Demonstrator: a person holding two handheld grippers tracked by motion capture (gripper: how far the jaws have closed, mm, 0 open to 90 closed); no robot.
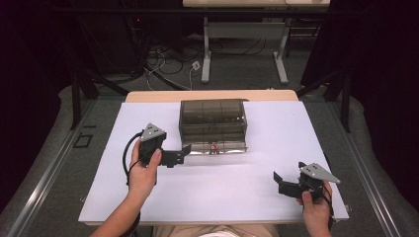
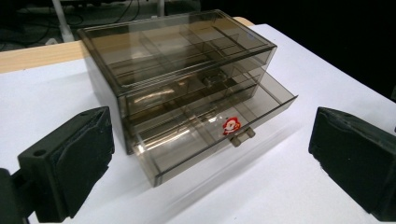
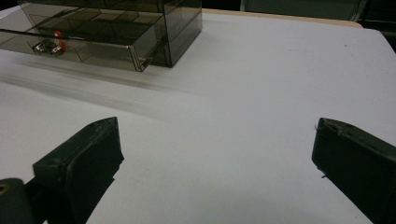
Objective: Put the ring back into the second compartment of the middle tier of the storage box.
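— Where does the drawer box (image 1: pixel 213 123) sit?

— In the upper middle of the high view, on the white tabletop (image 1: pixel 257 182). It is a smoky, see-through cabinet with stacked drawers, and its bottom drawer (image 2: pixel 219 135) is pulled partway out toward the lower edge of the frame. A small red sticker (image 2: pixel 229 125) sits on that drawer's front, just above the handle (image 2: pixel 243 136).

— And the left tool (image 1: pixel 183 153)?

— Left of centre in the high view, held in the person's left hand (image 1: pixel 143 173). Its jaws are spread wide and grip nothing; its tip lies just beside the box's lower left corner. I cannot tell whether it touches. In the left gripper view the open drawer stands between the two black jaws, farther off.

— The right tool (image 1: pixel 277 181)?

— Lower right of the high view, in the right hand (image 1: pixel 315 210), well apart from the box. Its jaws are also spread, with bare tabletop between them. In the right gripper view the box and its open drawer appear at the upper left of the frame.
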